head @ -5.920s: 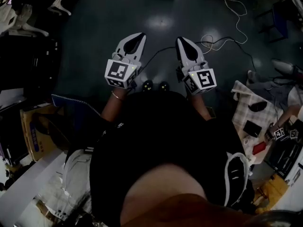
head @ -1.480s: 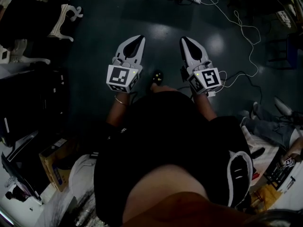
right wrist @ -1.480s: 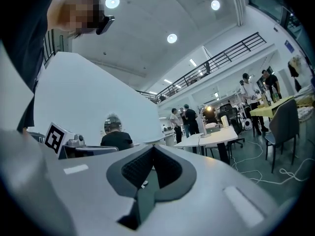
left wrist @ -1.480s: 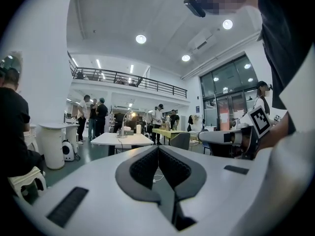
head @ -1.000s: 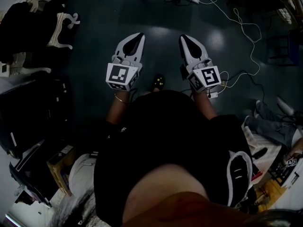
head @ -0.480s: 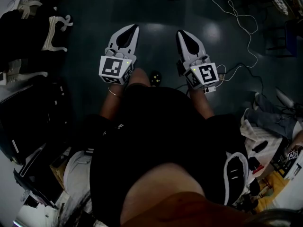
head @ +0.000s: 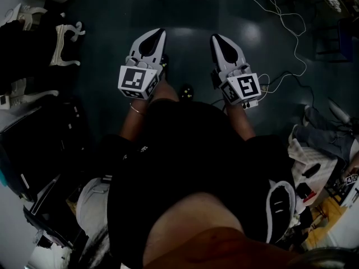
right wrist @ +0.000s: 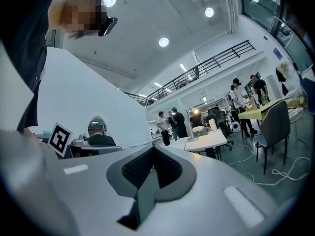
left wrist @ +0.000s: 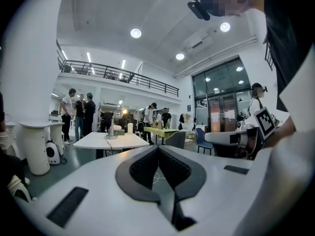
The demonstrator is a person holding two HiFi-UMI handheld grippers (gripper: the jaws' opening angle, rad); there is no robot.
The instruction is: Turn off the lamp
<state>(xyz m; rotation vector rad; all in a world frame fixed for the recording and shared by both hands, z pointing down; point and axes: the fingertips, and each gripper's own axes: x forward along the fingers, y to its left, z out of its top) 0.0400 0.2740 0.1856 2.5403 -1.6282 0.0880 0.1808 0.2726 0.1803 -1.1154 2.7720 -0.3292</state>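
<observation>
Over the dark floor (head: 112, 15), at the left, the left hand-held gripper (head: 156, 33) is held out in front of the person (head: 190, 161) in black, jaws together with nothing between them; just right of it the right hand-held gripper (head: 219, 38) is closed and empty too. Far ahead of both, the lamp (left wrist: 112, 124) stands lit on a white bench (left wrist: 118, 141), well apart from either gripper, with a group of people (left wrist: 78, 114) standing beyond it under a railed balcony (left wrist: 123, 75)

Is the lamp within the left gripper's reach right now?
Probably not: the lamp stands on a table far across the floor from the left gripper. Nothing seems to block the way.
</observation>
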